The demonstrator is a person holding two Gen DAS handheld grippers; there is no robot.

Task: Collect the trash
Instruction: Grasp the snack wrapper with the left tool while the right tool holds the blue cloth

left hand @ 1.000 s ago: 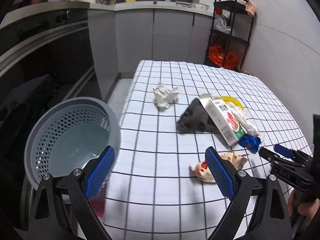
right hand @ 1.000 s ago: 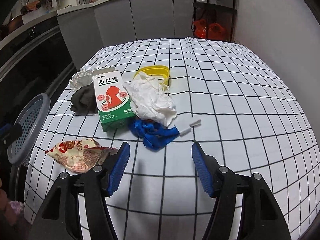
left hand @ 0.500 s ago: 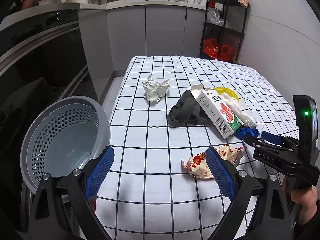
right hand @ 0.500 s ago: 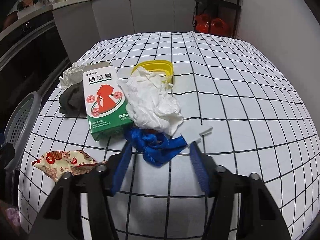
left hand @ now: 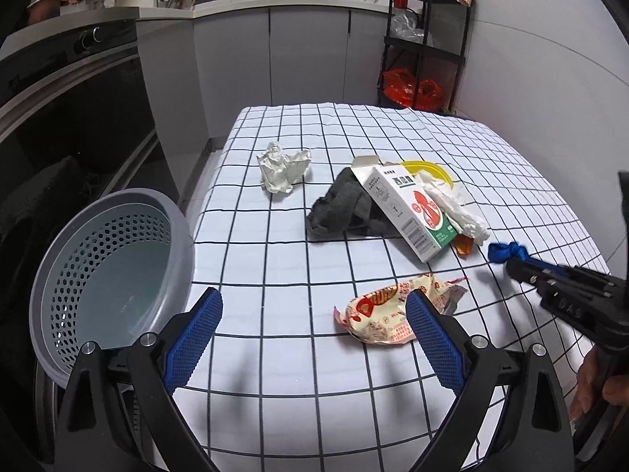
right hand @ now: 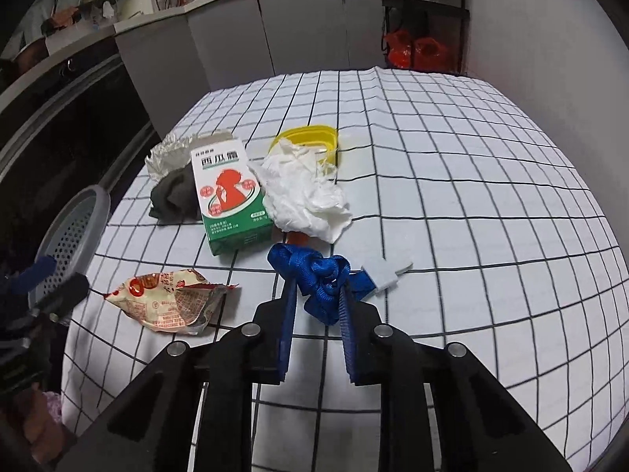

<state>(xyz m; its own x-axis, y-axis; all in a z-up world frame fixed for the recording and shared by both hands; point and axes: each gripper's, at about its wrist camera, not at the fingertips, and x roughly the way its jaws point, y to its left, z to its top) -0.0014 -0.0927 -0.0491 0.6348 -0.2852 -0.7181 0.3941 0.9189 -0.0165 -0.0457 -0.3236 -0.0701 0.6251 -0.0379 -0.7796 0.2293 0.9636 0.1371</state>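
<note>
My right gripper (right hand: 316, 299) is closing on the blue strap (right hand: 318, 279), near the carton (right hand: 230, 196); my left gripper (left hand: 314, 322) is spread, empty. Next, carry it left to the basket (left hand: 70, 259).

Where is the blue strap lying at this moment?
In the right wrist view the blue strap lies low on the checked tablecloth, between the closing fingers of the right gripper, just in front of the green box and the white tissue.
</note>
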